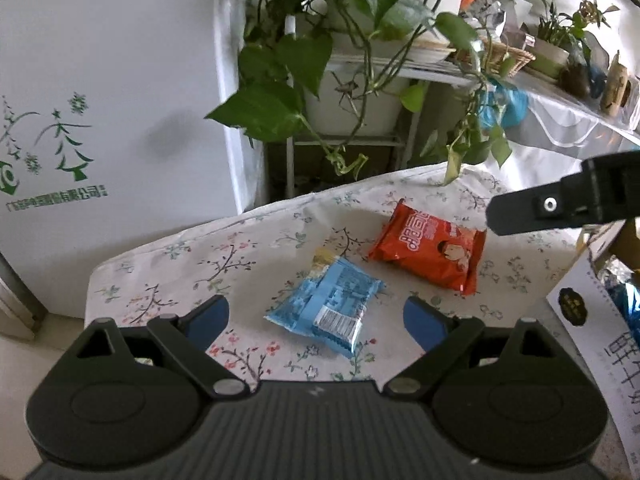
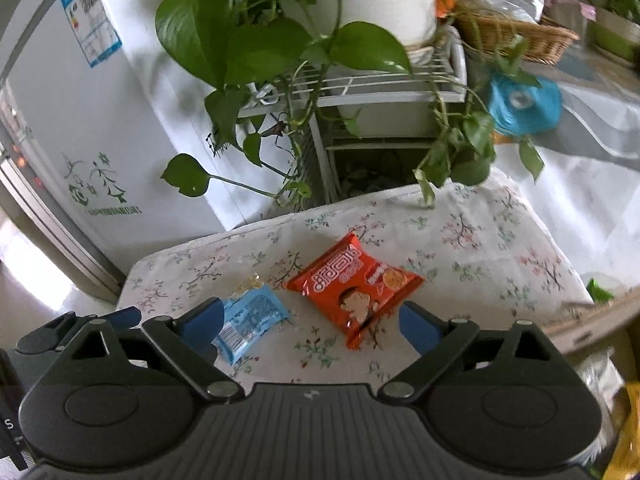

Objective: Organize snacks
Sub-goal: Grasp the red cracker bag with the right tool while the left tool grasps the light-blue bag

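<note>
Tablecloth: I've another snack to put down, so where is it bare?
Bare: the tablecloth right of the red packet, and its left part beside the blue packet. Crowded: the middle with both packets, and the box at the right edge.

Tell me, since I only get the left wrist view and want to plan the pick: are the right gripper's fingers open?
Observer: Yes. The right wrist view shows the right gripper wide open, pressing on nothing.
Operator: Which packet does it face?
Observer: The red packet lies on the cloth just ahead, towards the finger on the picture's right.
Operator: And the blue one from there?
Observer: The blue packet is partly hidden behind the other finger, and something yellow, too cut off to identify, shows at the lower right edge.
</note>
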{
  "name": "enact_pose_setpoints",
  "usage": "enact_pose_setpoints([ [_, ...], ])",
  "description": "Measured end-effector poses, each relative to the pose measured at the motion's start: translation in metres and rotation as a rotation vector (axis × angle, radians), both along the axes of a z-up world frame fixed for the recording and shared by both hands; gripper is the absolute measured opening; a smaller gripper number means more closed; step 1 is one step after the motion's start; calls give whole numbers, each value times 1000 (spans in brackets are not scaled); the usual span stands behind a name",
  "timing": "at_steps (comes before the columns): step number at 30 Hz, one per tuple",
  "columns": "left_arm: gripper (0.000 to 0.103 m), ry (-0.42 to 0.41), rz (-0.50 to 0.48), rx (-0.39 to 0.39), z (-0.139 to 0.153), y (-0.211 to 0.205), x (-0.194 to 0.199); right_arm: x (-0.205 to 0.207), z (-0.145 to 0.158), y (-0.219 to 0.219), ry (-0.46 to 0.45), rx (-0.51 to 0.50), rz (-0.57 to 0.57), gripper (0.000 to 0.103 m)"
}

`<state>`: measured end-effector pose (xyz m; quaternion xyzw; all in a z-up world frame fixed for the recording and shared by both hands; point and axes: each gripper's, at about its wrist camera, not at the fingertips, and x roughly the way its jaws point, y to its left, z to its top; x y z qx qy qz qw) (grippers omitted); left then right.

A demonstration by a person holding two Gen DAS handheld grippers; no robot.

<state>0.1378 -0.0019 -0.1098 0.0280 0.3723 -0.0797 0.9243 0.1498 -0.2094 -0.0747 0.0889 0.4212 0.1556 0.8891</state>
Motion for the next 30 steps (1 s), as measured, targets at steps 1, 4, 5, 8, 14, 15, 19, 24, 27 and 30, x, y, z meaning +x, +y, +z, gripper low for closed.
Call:
enact_pose_setpoints([
  [1, 94, 0, -1, 0, -2, 0, 2, 3, -2, 1, -4, -14, 3, 98],
  [4, 93, -5, -17, 5, -7, -1, 11, 15, -7, 7, -12, -31, 22, 98],
  [5, 93, -8, -27, 4, -8, -2, 14, 19, -9, 8, -10, -22, 25, 98],
  [8, 93, -14, -58, 17, -14, -5, 21, 29, -15, 12, 0, -12, 19, 99],
  [14, 93, 0, -118, 60, -26, -11, 34, 48, -31, 19, 45, 24, -21, 99],
  [15, 93, 1, -126, 66, -28, -11, 36, 50, -33, 19, 47, 25, -28, 99],
  [19, 93, 9, -154, 74, -33, -11, 44, 63, -42, 20, 69, 44, -55, 99],
  [24, 93, 13, -200, 79, -37, -14, 52, 76, -53, 19, 94, 19, -91, 99],
  [27, 93, 12, -228, 75, -42, -16, 54, 83, -58, 19, 93, -6, -104, 99],
  [30, 93, 23, -242, 73, -49, -17, 58, 90, -64, 18, 95, -18, -116, 99],
])
